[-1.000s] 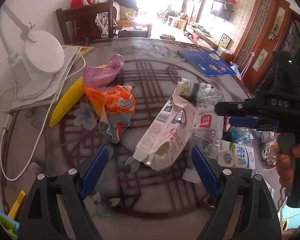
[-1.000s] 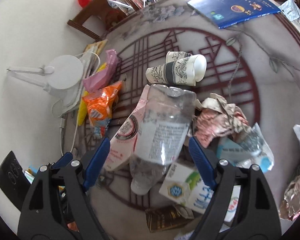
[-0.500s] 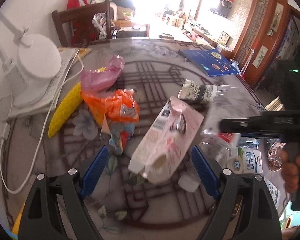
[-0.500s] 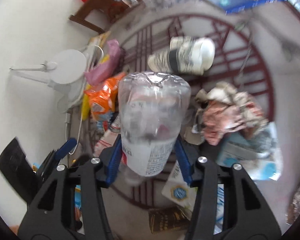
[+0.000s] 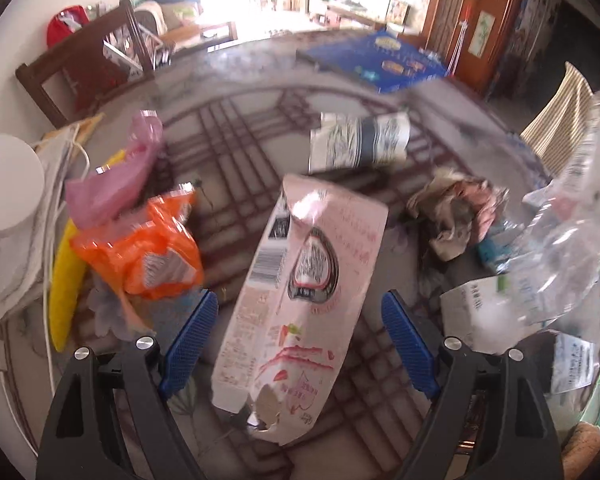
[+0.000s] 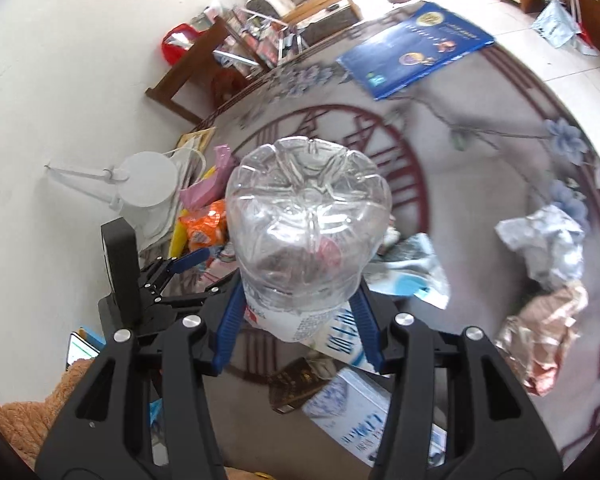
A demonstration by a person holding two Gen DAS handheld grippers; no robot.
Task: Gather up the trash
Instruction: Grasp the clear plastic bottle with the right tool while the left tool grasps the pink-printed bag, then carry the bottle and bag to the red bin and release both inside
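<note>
**Clear bottle lifted off the littered tabletop**

The clear plastic bottle (image 6: 308,232) was gripped in the right tongs (image 6: 298,328), their blue pads pressed against its labelled body, with the ribbed base turned toward the camera. The bottle was held above the tabletop (image 6: 480,160), clear of the litter beneath it. In the left wrist view the same bottle (image 5: 568,240) was seen blurred at the right edge.

The left tongs (image 5: 300,320) were spread wide and nothing was held in them. Between their pads a pink milk carton (image 5: 300,300) was seen lying flat on the tabletop (image 5: 236,128), its torn end toward the camera; whether the pads touched it could not be told.

Toward the left edge of the tabletop an orange snack bag (image 5: 148,248) was found, with a pink plastic bag (image 5: 120,176) just behind it and a yellow object (image 5: 64,280) beside both. A patterned paper cup (image 5: 360,144) lay on its side beyond the carton (nearer the centre). Crumpled paper (image 5: 456,212) lay to the right. A blue book (image 6: 412,48) rested at the far edge, and a white lamp base (image 6: 148,180) stood by the wall.
</note>
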